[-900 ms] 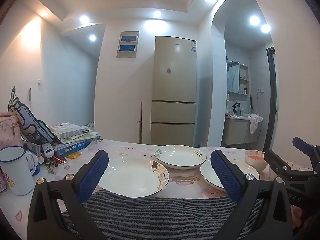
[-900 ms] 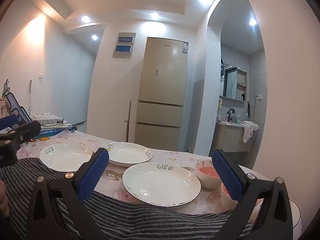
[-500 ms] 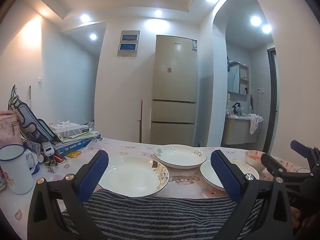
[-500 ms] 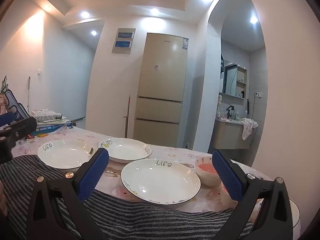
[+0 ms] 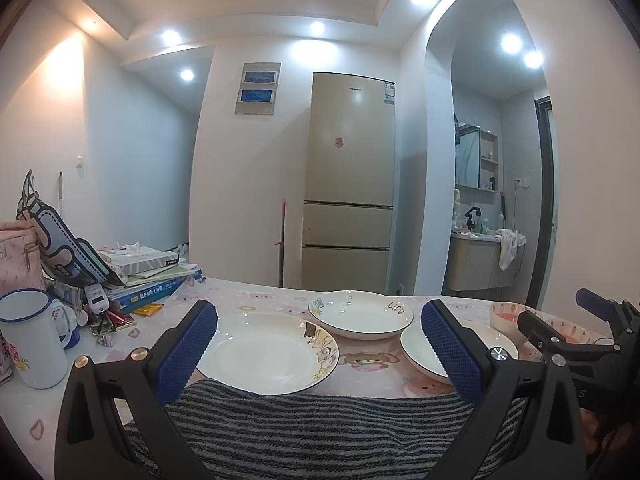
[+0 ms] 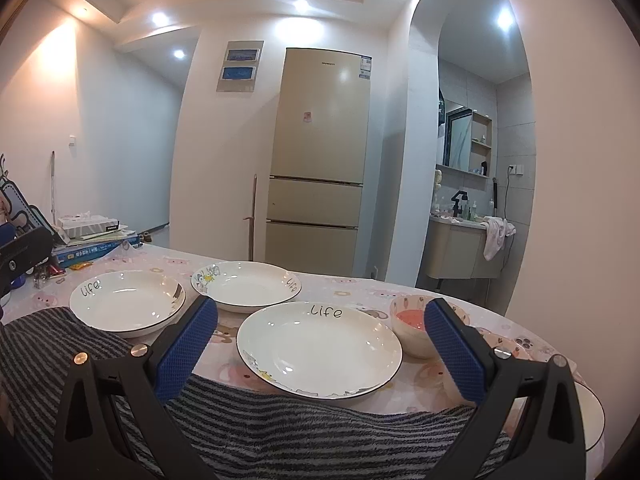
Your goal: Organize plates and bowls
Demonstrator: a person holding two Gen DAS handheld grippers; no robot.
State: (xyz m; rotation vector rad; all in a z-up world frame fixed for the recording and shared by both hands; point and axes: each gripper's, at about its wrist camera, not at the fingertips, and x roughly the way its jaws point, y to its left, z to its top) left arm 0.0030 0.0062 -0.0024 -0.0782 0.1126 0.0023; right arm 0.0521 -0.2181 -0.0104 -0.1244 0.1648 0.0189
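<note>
Three white deep plates lie on the table. In the right wrist view the nearest plate (image 6: 320, 354) marked "life" lies between my open right gripper's (image 6: 320, 354) fingers, with a far plate (image 6: 246, 285) behind it and a left plate (image 6: 126, 303) beside it. A pink bowl (image 6: 412, 326) stands to its right. In the left wrist view my open left gripper (image 5: 318, 352) hovers in front of the left plate (image 5: 264, 352), with the far plate (image 5: 360, 314) and right plate (image 5: 424, 350) beyond. Both grippers are empty.
A striped grey cloth (image 5: 320, 432) covers the table's near edge. A white enamel mug (image 5: 32, 336), a pink bag and stacked books (image 5: 152, 280) crowd the left side. My right gripper shows in the left wrist view (image 5: 580, 328). Another dish rim (image 6: 592, 416) sits at far right.
Both views have shifted slightly; the right gripper has risen a little and looks down more on the nearest plate. Both grippers stay open and nothing on the table moved.
</note>
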